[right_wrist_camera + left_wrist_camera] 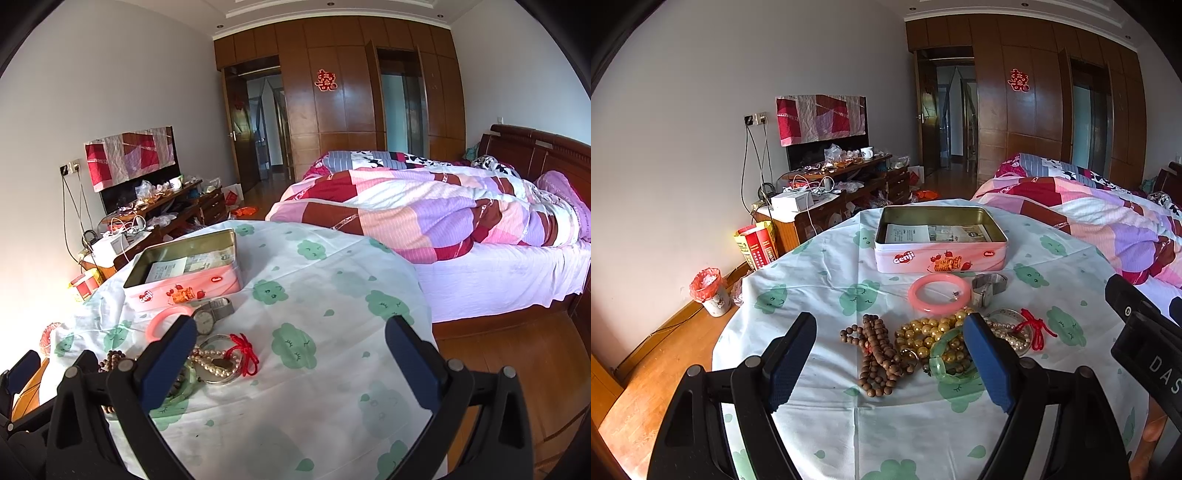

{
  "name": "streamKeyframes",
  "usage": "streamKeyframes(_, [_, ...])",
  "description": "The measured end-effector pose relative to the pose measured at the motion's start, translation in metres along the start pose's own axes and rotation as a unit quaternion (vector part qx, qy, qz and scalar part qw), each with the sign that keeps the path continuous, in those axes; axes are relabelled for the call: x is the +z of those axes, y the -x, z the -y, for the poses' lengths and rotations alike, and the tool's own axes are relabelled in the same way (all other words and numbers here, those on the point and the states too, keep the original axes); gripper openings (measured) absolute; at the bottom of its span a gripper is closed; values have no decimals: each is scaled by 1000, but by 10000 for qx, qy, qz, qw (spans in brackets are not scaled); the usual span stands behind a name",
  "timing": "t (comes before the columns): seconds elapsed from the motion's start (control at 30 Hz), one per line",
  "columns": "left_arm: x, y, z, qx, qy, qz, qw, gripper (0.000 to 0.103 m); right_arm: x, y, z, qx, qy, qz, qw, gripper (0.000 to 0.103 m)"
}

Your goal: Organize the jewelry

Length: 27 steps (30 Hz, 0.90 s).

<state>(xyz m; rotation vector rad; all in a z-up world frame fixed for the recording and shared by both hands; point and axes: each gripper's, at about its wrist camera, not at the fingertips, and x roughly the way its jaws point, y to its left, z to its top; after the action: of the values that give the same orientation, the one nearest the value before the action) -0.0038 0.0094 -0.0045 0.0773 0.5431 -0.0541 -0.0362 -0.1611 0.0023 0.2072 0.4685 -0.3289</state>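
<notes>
An open pink biscuit tin (940, 254) (184, 271) lined with newspaper stands on the clothed table. In front of it lies a pile of jewelry: a pink bangle (939, 293), a steel watch (988, 290) (210, 315), brown wooden beads (877, 352), golden beads (929, 334), a green jade bangle (947, 363), pearls (214, 362) and a red cord (1034, 328) (243, 352). My left gripper (890, 325) is open and empty, hovering just before the pile. My right gripper (291, 332) is open and empty, to the right of the pile.
The table cloth (332, 295) is white with green tree prints. A bed with a patchwork quilt (443, 206) stands to the right. A cluttered wooden TV cabinet (842, 184) lines the left wall. A small bin (711, 291) stands on the floor.
</notes>
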Motion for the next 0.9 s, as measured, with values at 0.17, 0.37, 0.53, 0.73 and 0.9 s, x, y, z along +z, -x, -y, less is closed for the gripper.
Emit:
streamKeyframes(0.17, [0,0,0,8,7,2,10000,82,-1,0,0,-4,2,13,10000,103])
streamKeyframes(0.37, [0,0,-1,9,21,1,10000,82,0,0,0,3,3,8,10000,103])
streamKeyframes(0.53, [-1,1,-2,18,20,-5,10000,82,-1,-1,0,2,-4,5,10000,103])
streamKeyframes(0.73, [-1,0,-3,19,26,-5,10000,82,0,1,-1,7,-15,-15,10000,103])
streamKeyframes(0.9, [-1,1,-3,17,30,-9,10000,82,0,1,-1,10,-12,-18,10000,103])
